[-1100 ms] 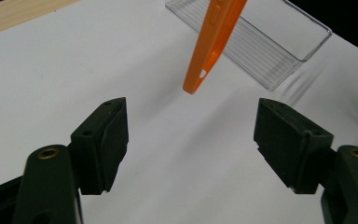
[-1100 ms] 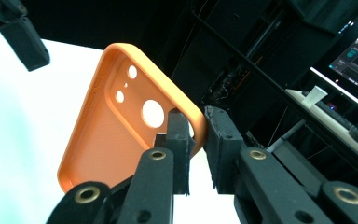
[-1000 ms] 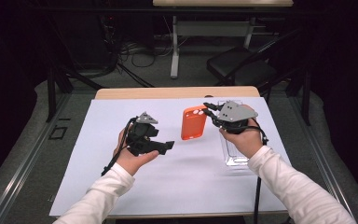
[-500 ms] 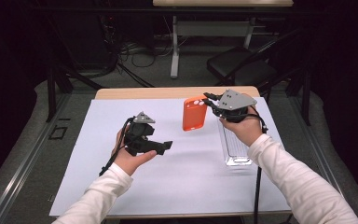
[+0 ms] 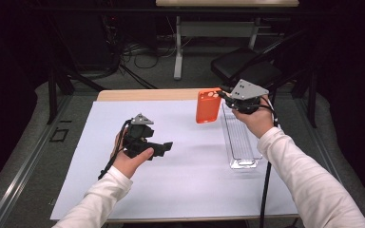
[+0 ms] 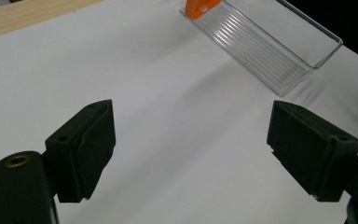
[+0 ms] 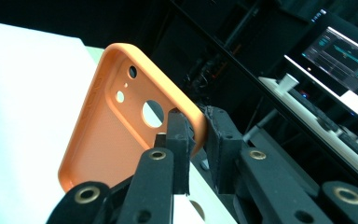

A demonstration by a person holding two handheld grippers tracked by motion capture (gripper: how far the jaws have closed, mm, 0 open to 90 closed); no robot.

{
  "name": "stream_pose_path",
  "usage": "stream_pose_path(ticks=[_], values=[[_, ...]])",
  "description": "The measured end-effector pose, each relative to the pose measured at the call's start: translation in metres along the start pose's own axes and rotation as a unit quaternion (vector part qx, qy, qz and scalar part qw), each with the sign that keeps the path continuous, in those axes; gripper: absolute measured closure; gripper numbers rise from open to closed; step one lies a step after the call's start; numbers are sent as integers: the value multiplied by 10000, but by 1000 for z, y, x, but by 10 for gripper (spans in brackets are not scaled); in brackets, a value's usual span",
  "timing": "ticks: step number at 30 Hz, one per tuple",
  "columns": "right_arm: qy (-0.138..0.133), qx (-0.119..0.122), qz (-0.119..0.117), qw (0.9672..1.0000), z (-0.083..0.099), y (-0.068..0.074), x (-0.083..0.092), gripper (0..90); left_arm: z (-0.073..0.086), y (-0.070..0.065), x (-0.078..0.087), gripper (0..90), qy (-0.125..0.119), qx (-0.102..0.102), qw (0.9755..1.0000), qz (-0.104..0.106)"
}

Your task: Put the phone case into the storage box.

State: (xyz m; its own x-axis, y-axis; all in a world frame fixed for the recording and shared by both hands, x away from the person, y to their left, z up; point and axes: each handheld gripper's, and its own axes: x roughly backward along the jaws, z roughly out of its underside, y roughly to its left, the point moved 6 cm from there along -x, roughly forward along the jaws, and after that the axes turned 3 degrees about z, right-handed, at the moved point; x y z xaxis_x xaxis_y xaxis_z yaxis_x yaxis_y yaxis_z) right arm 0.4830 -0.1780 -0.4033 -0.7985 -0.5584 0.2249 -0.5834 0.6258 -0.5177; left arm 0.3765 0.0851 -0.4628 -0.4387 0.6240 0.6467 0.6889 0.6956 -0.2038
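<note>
Orange against the dark room, the phone case point(image 5: 208, 106) hangs in the air in the high view, pinched at its upper right corner by the right gripper point(image 5: 225, 94) above the far end of the clear tray point(image 5: 240, 142). That long ribbed plastic tray lies on the white sheet point(image 5: 185, 156) at about three o'clock from the table's middle, and nothing lies in it. At about nine o'clock the left gripper point(image 5: 166, 146) hovers over the sheet, jaws having just been opening and now spread with nothing between them.

From the left gripper view, both black jaws stand wide apart over bare white paper. At one o'clock the tray point(image 6: 265, 42) runs slantwise, its ridged floor bare; the case point(image 6: 200, 6) is cut off by the top edge, so just a sliver of orange shows at the tray's far end.

From the right gripper view, the jaws are clenched on the case's point(image 7: 116, 126) rim beside the camera cut-outs, the case tilted, inner face toward the camera. Its lower end is hidden behind the gripper. At two o'clock, a lit monitor point(image 7: 342, 51) glows, its text too small to read.
</note>
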Motion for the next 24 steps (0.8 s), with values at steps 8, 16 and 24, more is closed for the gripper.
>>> stream_pose_path(ticks=[8, 16, 24], values=[[130, -84, 207, 9997, 12, -24, -1, 807, 4, 3, 3, 120, 20, -66, 10000, -15], [261, -124, 431, 9987, 22, -44, -2, 807, 7, 4, 4, 40, 26, -151, 9999, 32], [358, -141, 648, 9972, 33, -60, 0, 807, 10, 5, 4, 6, -13, -183, 9998, 26]])
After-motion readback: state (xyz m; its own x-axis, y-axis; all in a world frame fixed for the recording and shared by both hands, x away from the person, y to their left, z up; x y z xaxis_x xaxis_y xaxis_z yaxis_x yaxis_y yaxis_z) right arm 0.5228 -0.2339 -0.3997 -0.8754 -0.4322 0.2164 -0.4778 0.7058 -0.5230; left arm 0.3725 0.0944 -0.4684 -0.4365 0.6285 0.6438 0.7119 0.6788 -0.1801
